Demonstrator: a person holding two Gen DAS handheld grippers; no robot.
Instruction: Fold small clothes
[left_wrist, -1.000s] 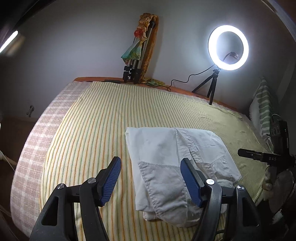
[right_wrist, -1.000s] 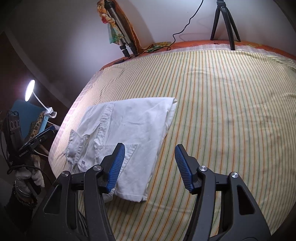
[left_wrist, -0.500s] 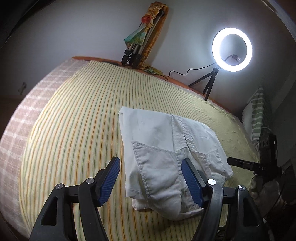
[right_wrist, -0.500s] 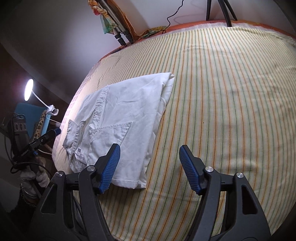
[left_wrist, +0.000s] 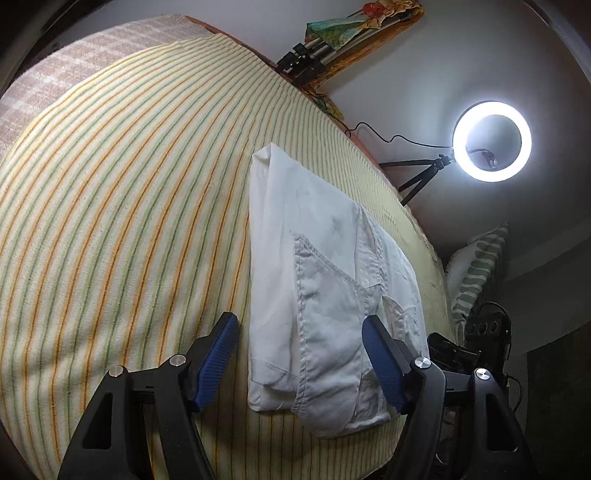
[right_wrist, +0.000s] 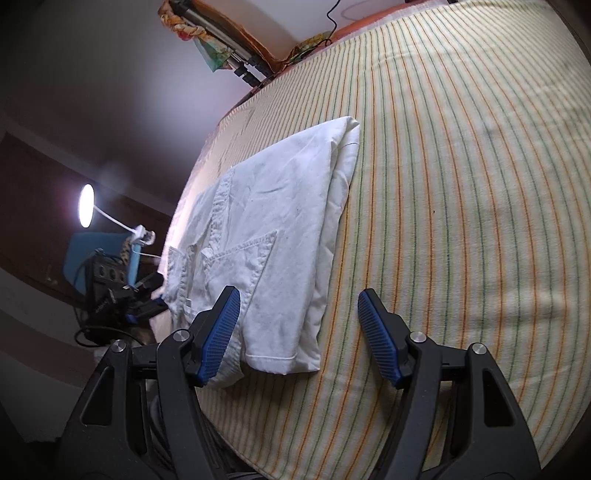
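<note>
A white folded garment (left_wrist: 314, 240) with a stitched pocket lies flat on the striped yellow bed cover (left_wrist: 129, 203). My left gripper (left_wrist: 299, 325) hovers open just above the garment's near end, and its blue fingers (left_wrist: 221, 347) straddle the cloth without touching it. In the right wrist view the same garment (right_wrist: 280, 192) lies left of centre on the bed cover (right_wrist: 461, 184). My right gripper (right_wrist: 298, 297) stands open over its near right corner. Its left finger is above the cloth, its right finger above bare cover. Neither gripper holds anything.
A lit ring light (left_wrist: 492, 141) on a small tripod and a bundle of folded tripods (left_wrist: 314, 62) stand at the bed's far edge. A striped pillow (left_wrist: 476, 266) and black gear (left_wrist: 487, 328) sit beside the bed. A desk lamp (right_wrist: 86, 210) glows at left.
Both grippers have sunk toward the garment's near end and rolled, so the bed looks tilted. The right jaws have widened a little. The garment has not moved.
</note>
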